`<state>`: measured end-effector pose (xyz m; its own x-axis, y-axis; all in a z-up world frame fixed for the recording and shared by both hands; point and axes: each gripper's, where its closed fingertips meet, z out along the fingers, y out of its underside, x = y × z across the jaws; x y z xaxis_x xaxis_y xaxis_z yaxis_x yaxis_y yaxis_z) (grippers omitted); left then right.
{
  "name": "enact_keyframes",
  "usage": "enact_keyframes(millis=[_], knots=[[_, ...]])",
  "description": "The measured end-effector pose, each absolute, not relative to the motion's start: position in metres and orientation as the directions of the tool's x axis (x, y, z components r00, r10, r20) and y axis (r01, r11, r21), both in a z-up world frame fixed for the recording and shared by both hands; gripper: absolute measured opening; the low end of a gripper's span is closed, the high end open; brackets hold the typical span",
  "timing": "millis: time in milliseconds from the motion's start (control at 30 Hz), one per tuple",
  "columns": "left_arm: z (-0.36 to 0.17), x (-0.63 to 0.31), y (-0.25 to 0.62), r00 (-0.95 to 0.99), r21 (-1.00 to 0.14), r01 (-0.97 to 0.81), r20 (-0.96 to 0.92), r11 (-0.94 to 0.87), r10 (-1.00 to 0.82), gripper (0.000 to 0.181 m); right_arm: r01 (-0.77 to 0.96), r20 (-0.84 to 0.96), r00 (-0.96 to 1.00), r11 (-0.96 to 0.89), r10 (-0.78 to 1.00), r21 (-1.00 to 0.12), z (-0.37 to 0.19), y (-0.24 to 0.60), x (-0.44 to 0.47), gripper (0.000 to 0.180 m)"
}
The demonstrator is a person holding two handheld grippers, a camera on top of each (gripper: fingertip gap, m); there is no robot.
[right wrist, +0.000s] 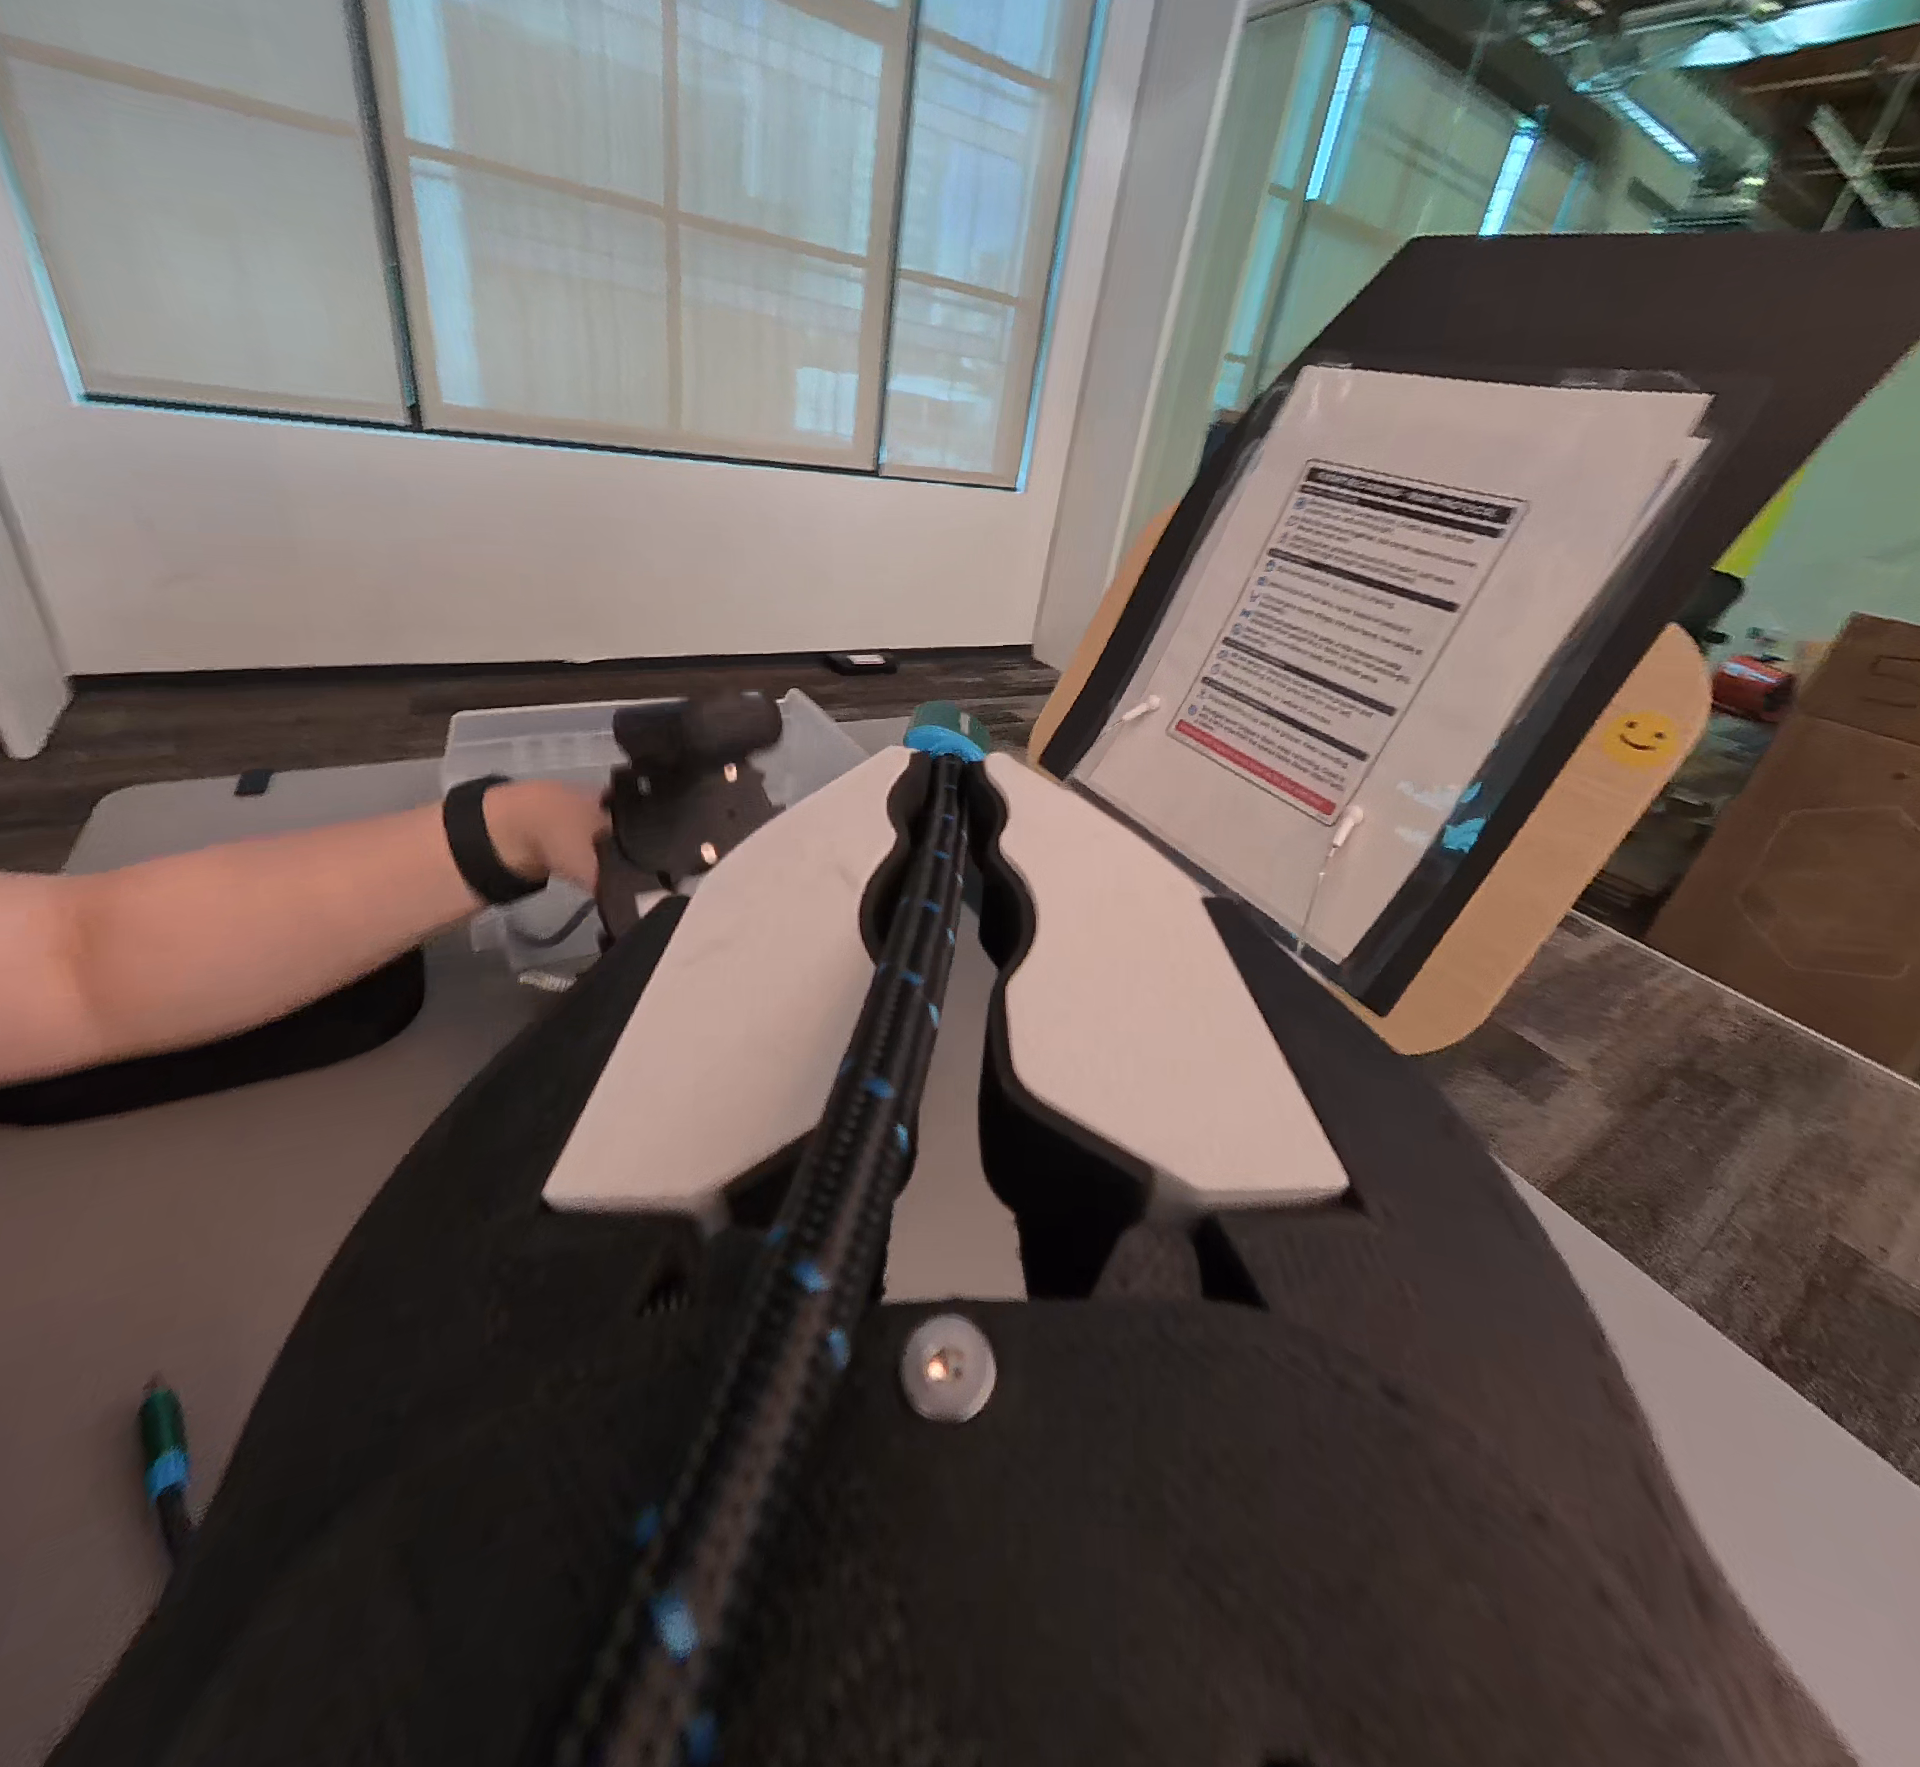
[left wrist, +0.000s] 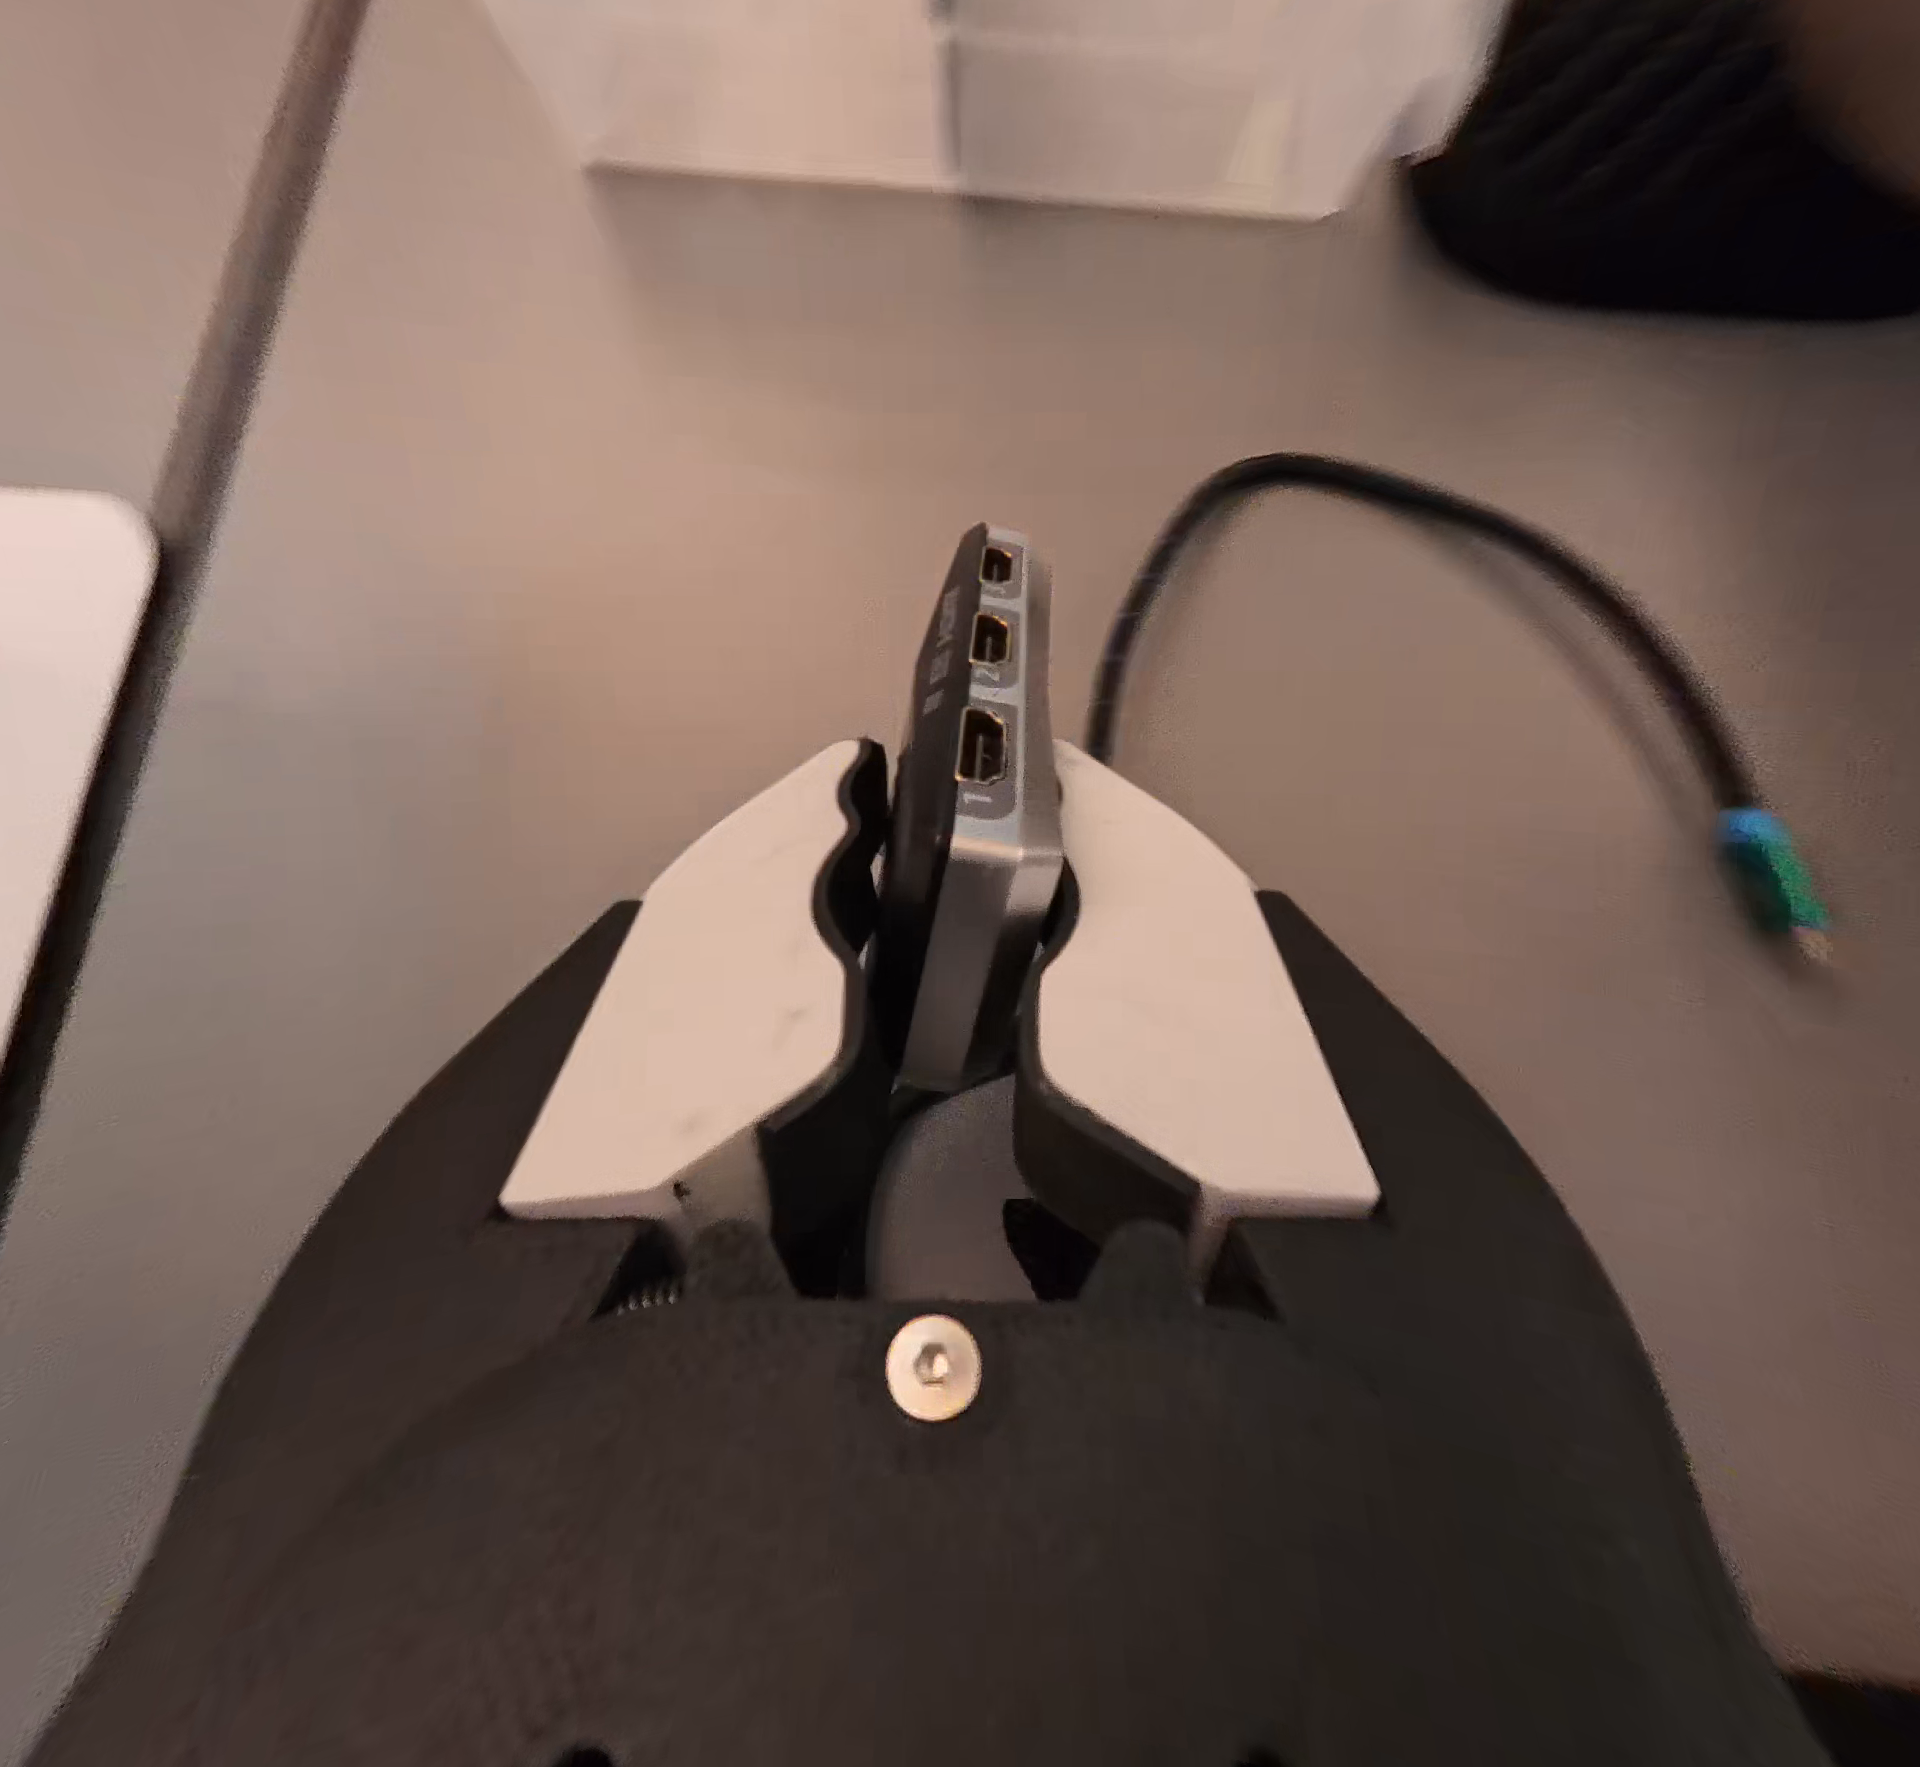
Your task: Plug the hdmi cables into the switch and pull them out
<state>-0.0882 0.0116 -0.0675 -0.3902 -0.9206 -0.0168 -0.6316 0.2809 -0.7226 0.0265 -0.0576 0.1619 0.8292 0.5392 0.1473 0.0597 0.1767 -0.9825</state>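
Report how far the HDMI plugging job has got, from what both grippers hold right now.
Done: the left gripper is shut on the flat grey-and-black HDMI switch, ports facing up. In hand: the right gripper clamps the black braided cable with blue flecks, lifted in the air. Left: all three ports look empty, and a second black cable with a green-and-blue plug lies on the table.

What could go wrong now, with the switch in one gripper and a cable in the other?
1. The left gripper clamps only the switch's near end, so pushing a plug in may tilt it.
2. The right gripper holds the braided cable behind its connector, pointed away from the switch; it could flex or slip during insertion.
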Motion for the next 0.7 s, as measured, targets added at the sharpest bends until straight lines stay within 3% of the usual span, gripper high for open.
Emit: enact_keyframes(millis=[33,400,567,700], knots=[[-0.059,-0.093,0.002,-0.435,-0.745,-0.601,0.001,0.29,-0.9,0.025,0.064,0.154,0.817,0.178,0.555,-0.982,0.161,-0.059,0.025,0.007],[-0.002,-0.15,-0.054,-0.741,-0.856,-0.382,0.058,0.349,-0.669,0.025,0.146,0.281,0.624,0.245,0.729,-0.959,0.147,-0.069,-0.037,0.007],[0.001,-0.195,-0.09,-0.894,-0.862,-0.327,0.149,0.387,-0.423,0.025,0.26,0.454,0.385,0.378,0.803,-0.889,0.128,-0.093,-0.103,0.008],[-0.003,-0.202,-0.102,-0.92,-0.854,-0.324,0.185,0.407,-0.346,0.025,0.36,0.561,0.204,0.471,0.802,-0.805,0.105,-0.112,-0.149,0.007]])
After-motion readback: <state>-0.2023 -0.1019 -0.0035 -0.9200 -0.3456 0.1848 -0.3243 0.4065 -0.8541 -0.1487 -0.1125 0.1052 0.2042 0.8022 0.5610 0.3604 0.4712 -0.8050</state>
